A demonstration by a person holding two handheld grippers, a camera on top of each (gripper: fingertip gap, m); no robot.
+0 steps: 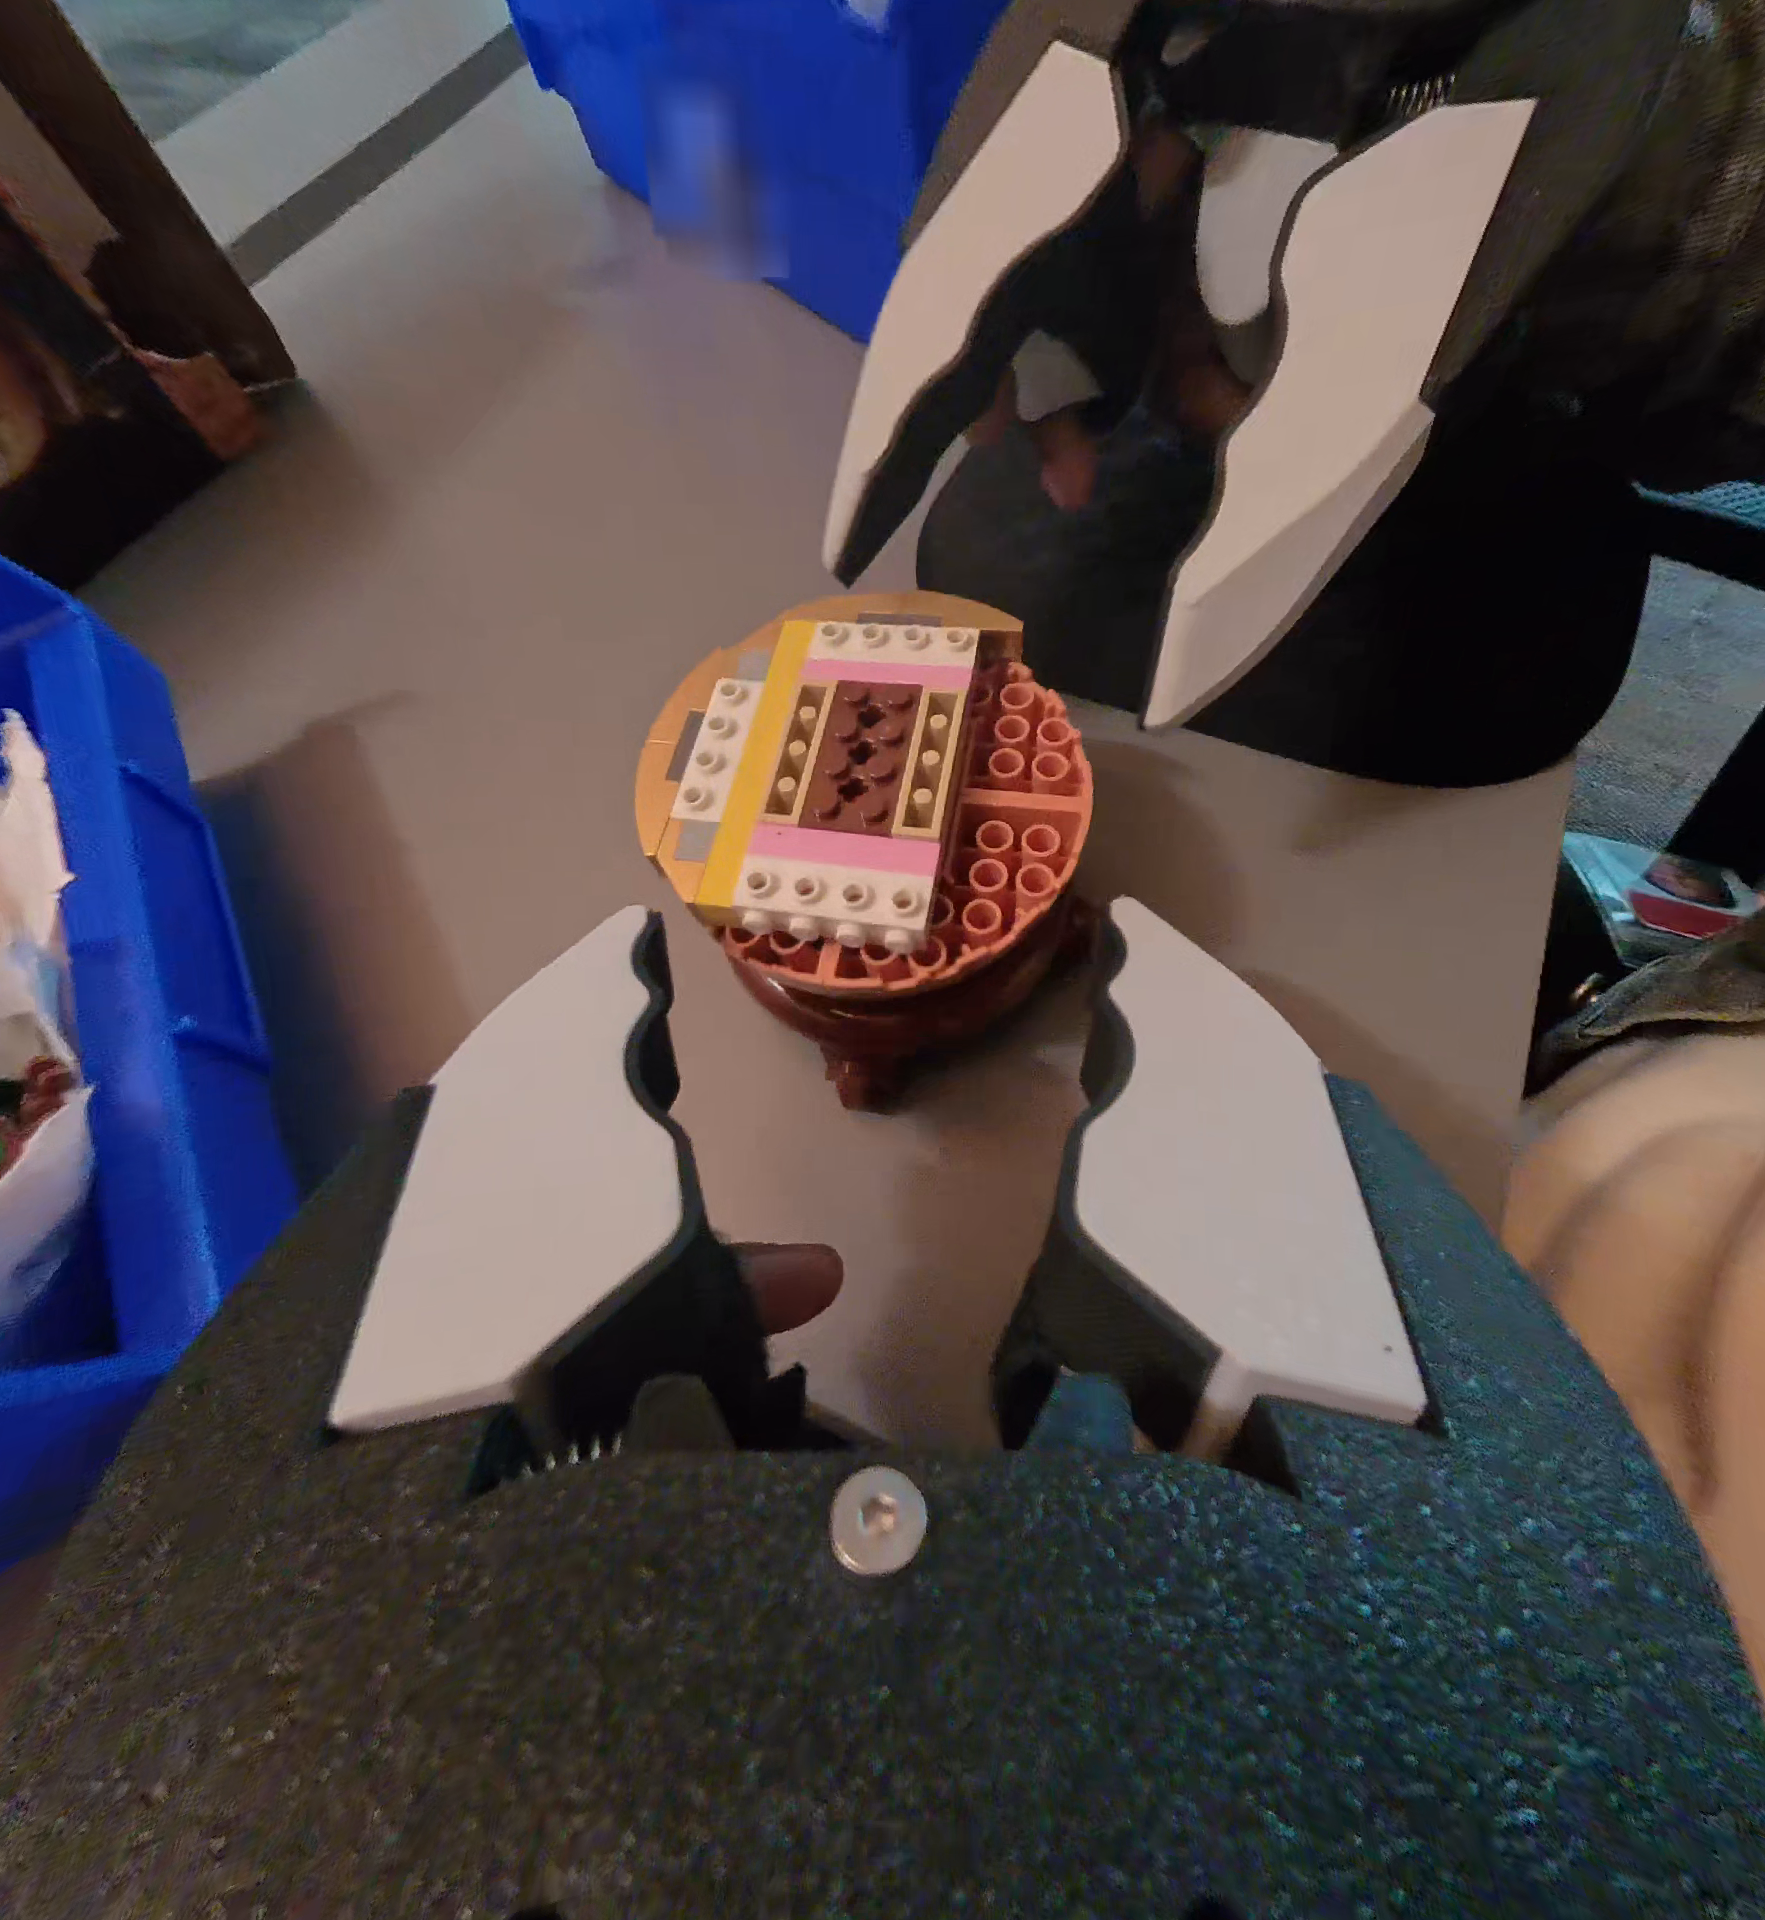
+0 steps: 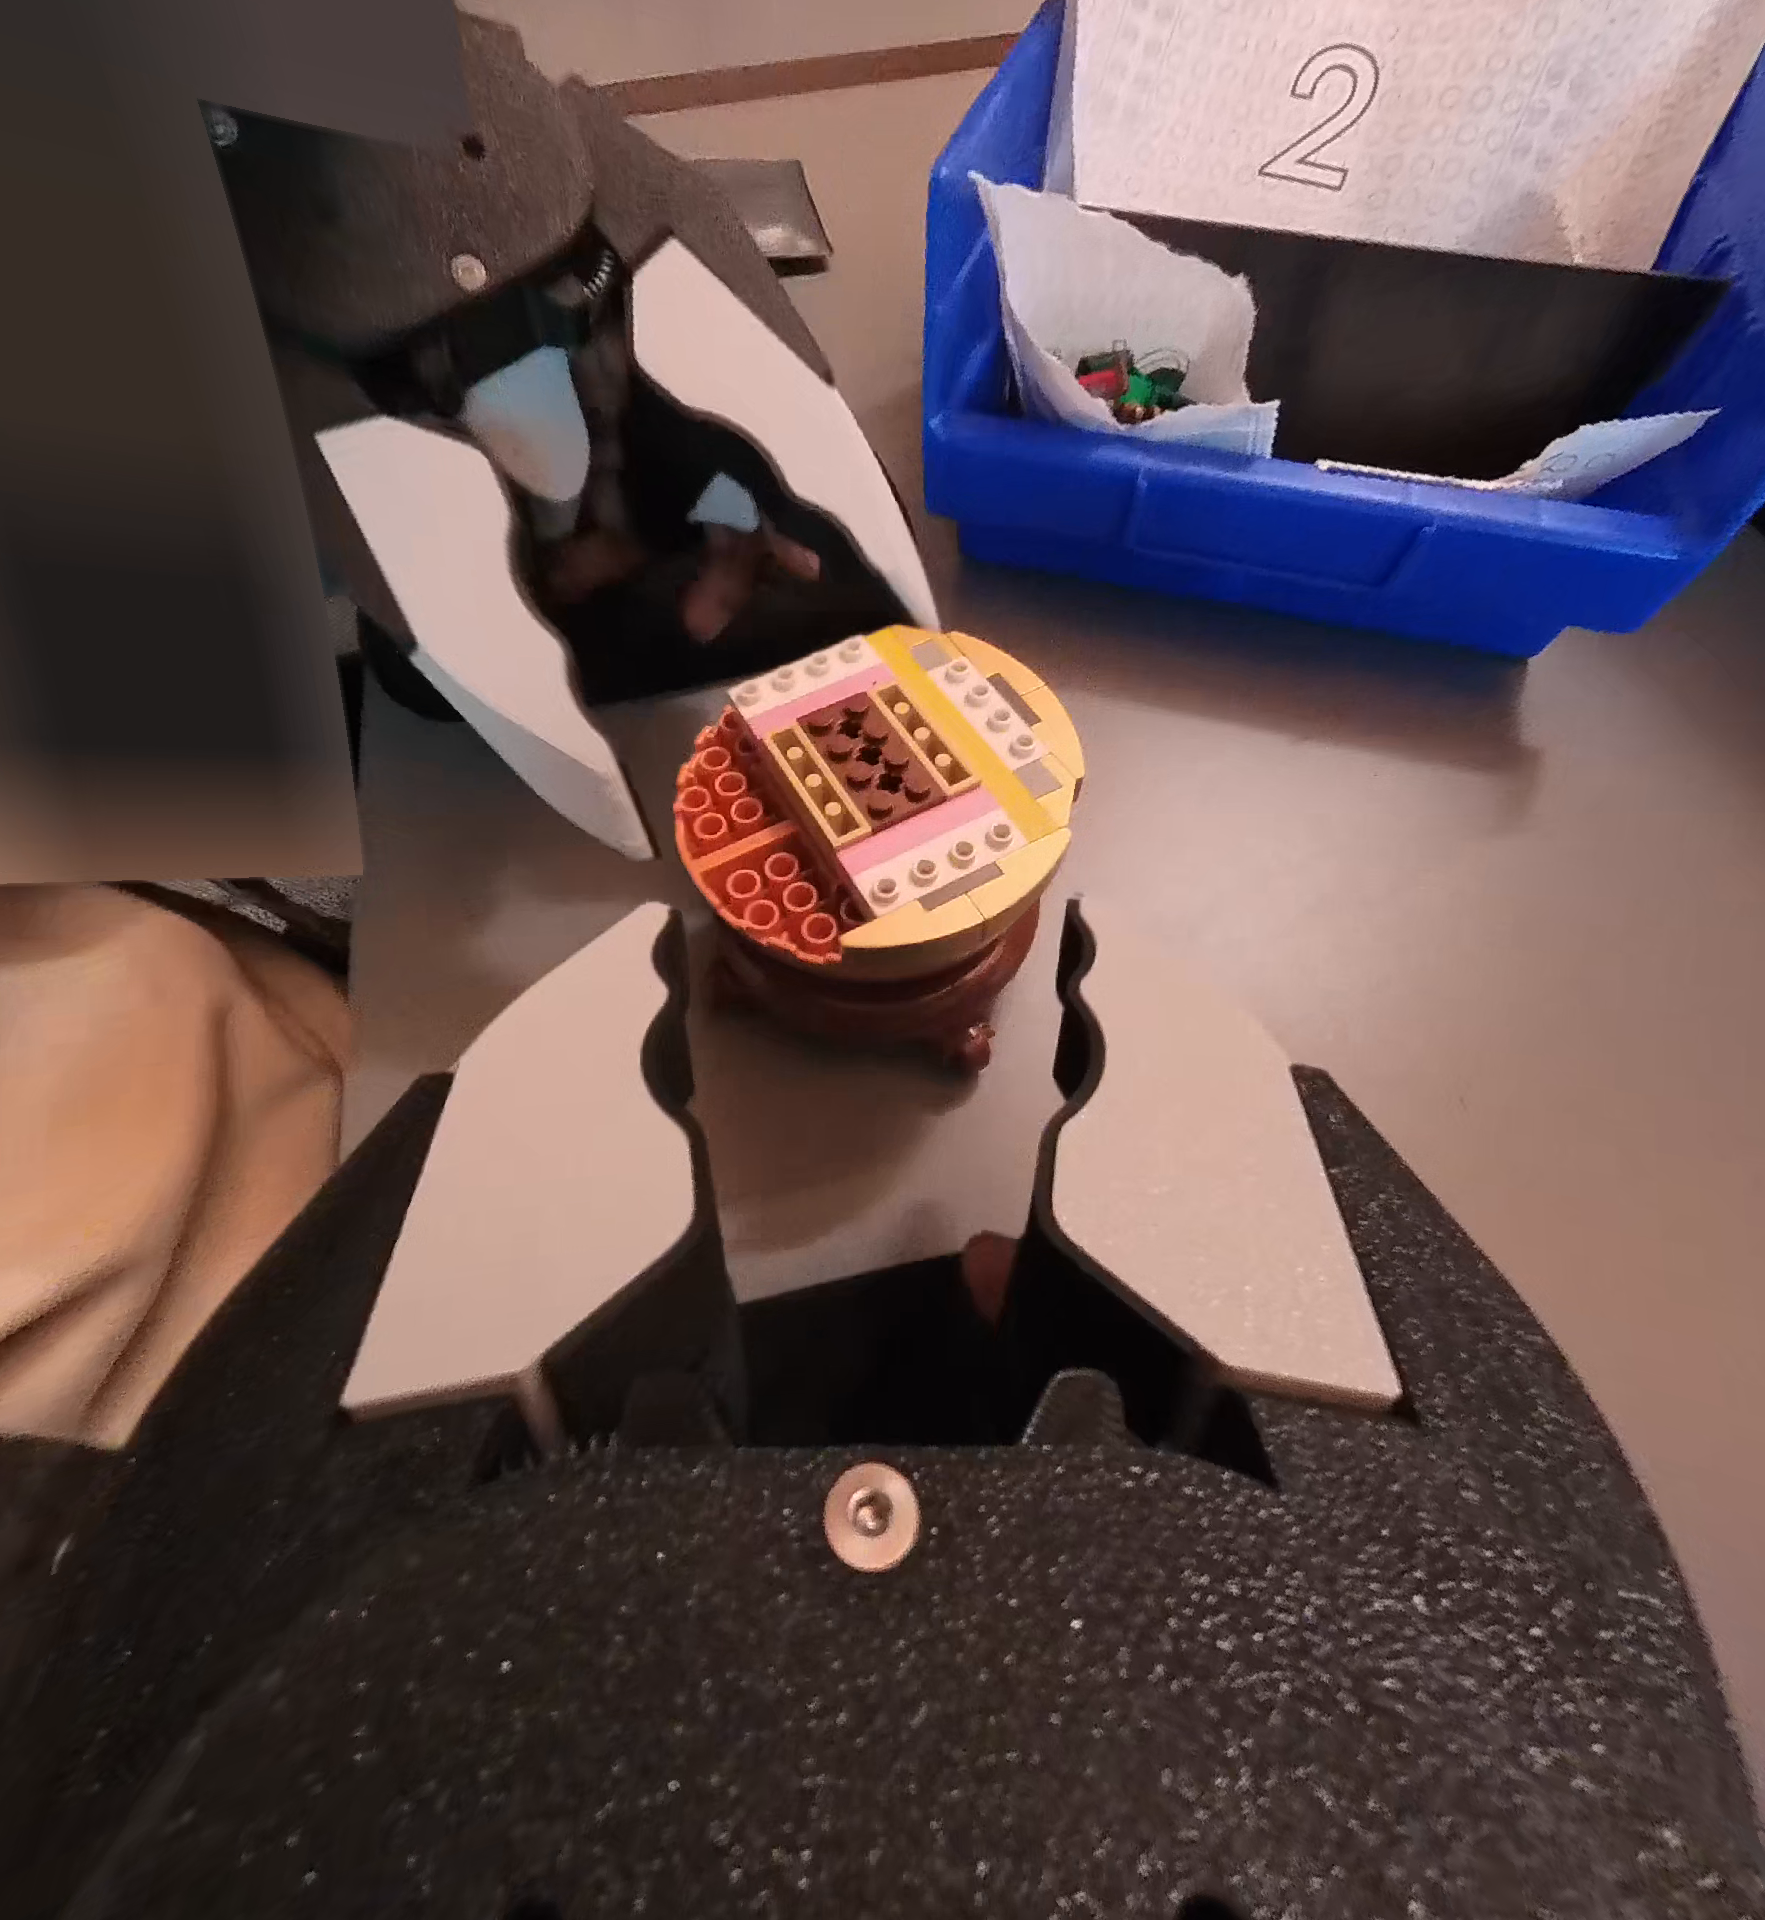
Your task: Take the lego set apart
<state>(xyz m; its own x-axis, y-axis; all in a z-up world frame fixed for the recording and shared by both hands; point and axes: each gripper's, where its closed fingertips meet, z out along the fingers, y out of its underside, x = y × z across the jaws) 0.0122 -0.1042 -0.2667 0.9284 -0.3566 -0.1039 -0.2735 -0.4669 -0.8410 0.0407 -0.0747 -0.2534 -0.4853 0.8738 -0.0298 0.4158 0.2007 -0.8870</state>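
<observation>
Both grippers, left point(image 1: 878, 914) and right point(image 2: 867, 914), are wide open and hold nothing; the lego set point(image 1: 862, 800) stands between them, just ahead of each.

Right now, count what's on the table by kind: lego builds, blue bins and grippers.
Lego builds: 1, the round lego set standing between both grippers.
Blue bins: 2, one blue bin with torn paper bags, another blue bin farther back.
Grippers: 2, left gripper and right gripper, both open.
Total: 5
</observation>
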